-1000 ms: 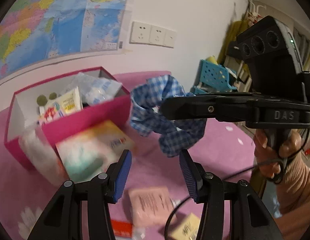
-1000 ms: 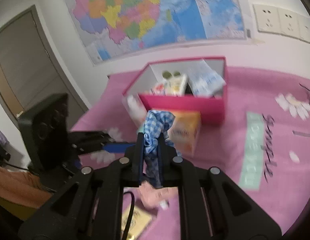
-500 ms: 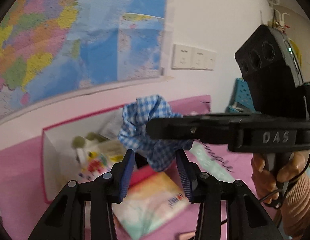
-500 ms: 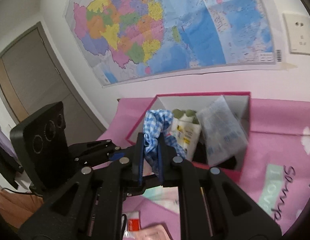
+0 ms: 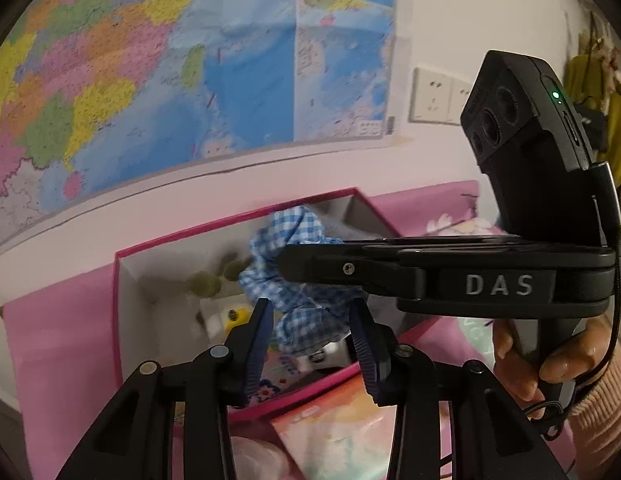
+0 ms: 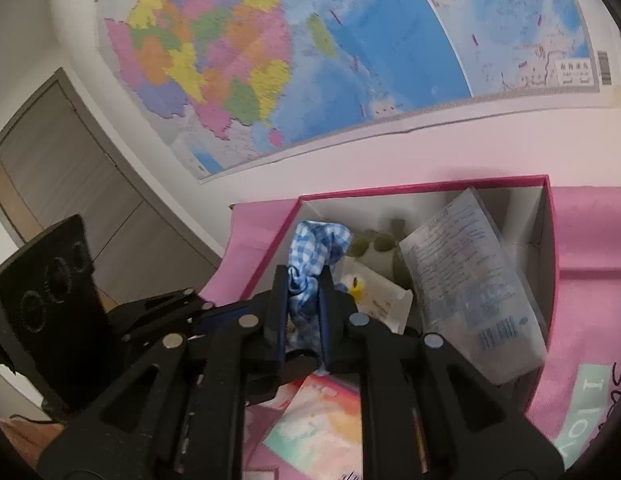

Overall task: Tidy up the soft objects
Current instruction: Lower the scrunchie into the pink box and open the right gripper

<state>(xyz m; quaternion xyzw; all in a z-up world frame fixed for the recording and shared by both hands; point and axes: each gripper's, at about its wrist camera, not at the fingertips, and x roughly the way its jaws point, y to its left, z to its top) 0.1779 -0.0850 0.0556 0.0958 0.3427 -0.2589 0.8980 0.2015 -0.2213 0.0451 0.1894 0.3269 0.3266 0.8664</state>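
My right gripper [image 6: 303,280] is shut on a blue-and-white checked scrunchie [image 6: 316,245] and holds it above the left end of an open pink box [image 6: 422,188]. In the left wrist view the scrunchie [image 5: 286,264] hangs from the right gripper [image 5: 286,266], which crosses from the right over the box [image 5: 158,242]. My left gripper [image 5: 312,322] is open and empty, just in front of and below the scrunchie. The box holds a clear plastic packet [image 6: 466,292], a white packet [image 6: 374,292] and something with green balls [image 6: 374,242].
The box stands on a pink cloth [image 6: 590,236] against a wall with a large map [image 6: 350,48]. A pastel tissue pack [image 6: 322,428] lies in front of the box. Wall sockets [image 5: 434,98] are at the right. A door [image 6: 58,168] is at the left.
Both grippers have moved closer to the box. The scrunchie, still held by the right gripper, now hangs over the box's interior instead of in front of it.
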